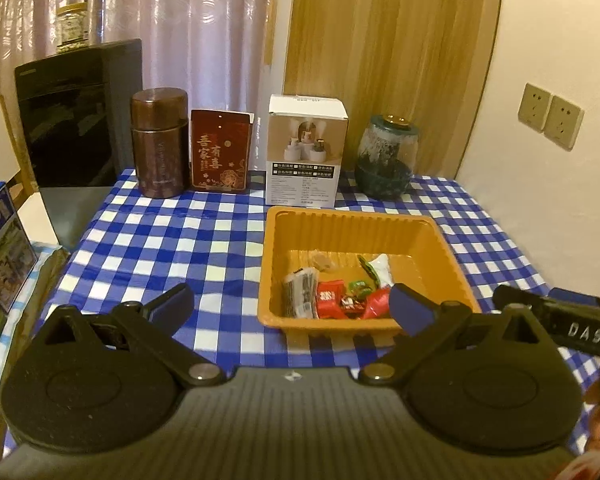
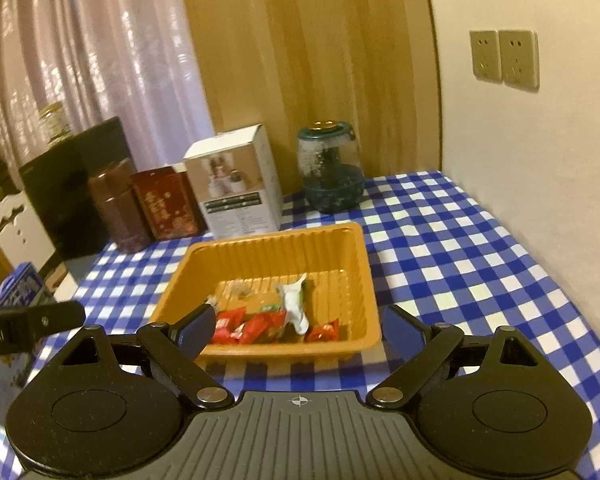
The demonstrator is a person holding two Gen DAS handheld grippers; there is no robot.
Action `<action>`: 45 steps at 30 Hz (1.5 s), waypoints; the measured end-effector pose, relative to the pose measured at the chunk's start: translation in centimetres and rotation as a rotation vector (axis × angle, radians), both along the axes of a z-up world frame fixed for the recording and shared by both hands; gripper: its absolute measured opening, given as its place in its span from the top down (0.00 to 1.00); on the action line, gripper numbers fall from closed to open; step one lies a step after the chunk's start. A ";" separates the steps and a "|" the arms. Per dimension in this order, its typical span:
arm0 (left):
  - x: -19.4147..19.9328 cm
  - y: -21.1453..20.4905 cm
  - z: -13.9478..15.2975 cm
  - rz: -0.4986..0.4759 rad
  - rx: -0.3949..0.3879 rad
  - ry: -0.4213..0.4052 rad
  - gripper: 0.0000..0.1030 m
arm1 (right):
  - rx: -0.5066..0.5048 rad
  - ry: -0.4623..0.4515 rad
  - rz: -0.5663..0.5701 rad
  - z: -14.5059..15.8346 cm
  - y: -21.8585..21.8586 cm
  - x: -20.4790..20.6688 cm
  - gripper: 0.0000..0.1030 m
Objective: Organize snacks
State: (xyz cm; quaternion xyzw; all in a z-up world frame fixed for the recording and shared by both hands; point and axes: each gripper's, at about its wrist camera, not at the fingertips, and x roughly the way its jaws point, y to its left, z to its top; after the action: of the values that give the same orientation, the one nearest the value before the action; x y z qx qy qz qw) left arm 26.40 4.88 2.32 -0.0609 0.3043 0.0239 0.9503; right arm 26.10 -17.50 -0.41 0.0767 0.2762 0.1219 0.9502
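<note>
Snacks (image 2: 276, 320) heaped in orange tray (image 2: 260, 248) just ahead of right gripper (image 2: 300, 328), nearer than left gripper (image 1: 292, 312), both wide open, empty

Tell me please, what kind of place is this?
Probably a room in a home. A table with a blue checked tablecloth stands against a wall with sockets, sheer curtains hang behind, and tea tins stand near an orange tray of snacks.
</note>
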 end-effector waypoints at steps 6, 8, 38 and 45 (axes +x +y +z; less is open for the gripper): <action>-3.9 -0.6 1.5 0.009 -0.008 -0.006 0.00 | 0.014 -0.014 0.012 1.6 -0.2 -3.8 0.12; -5.2 -0.9 1.9 0.009 -0.004 -0.006 0.00 | 0.011 -0.013 0.024 2.1 -0.2 -5.0 0.12; -21.5 -4.4 6.8 0.026 0.028 -0.015 0.00 | -0.025 -0.029 0.060 6.0 -2.6 -22.6 0.12; -23.9 -5.4 7.5 0.012 0.033 -0.022 0.00 | -0.054 -0.022 0.052 6.6 -3.3 -26.0 0.12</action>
State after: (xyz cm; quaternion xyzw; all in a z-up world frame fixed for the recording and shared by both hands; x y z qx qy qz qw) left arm 2.50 -0.54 9.81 -0.0475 0.2932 0.0340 0.9543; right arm 0.08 -20.75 6.22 0.0425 0.2706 0.1399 0.9515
